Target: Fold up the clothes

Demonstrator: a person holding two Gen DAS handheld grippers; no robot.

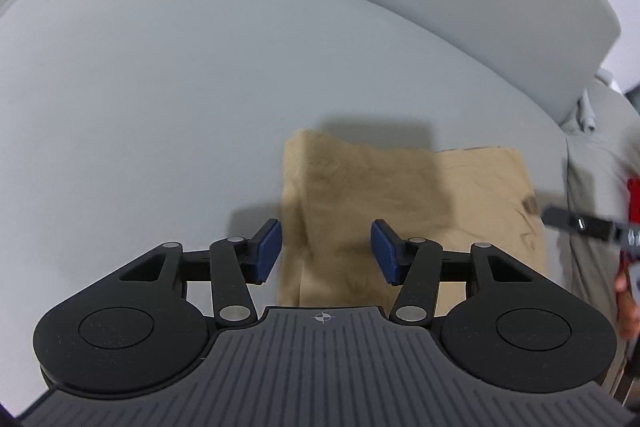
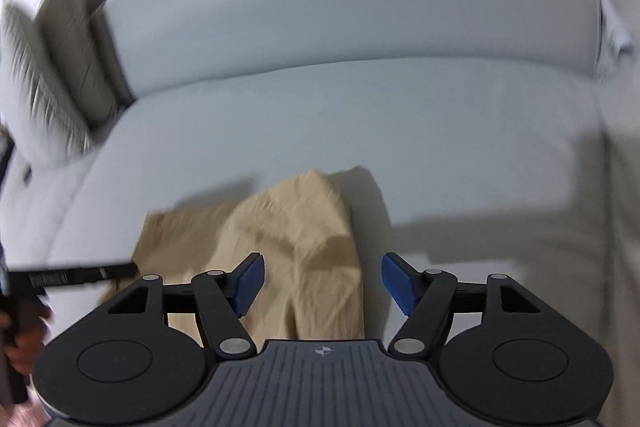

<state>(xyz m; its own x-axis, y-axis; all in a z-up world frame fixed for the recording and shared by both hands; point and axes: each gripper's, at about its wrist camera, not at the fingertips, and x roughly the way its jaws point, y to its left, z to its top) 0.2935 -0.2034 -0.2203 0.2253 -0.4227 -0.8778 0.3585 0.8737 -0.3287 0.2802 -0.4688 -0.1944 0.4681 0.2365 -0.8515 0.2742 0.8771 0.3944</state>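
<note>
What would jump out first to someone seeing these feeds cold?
The tan garment lying folded on the pale grey sofa seat, the only warm colour in view. Next, the blue pads of the open left gripper and right gripper, both above the cloth with nothing pinched. In the right wrist view, striped cushions sit at the far left end of the sofa.

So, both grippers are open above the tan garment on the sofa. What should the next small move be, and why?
Probably lower both open grippers, the left gripper and the right gripper, onto the tan garment and pinch an edge: it lies partly folded on the grey sofa cushion, and neither holds anything.
</note>
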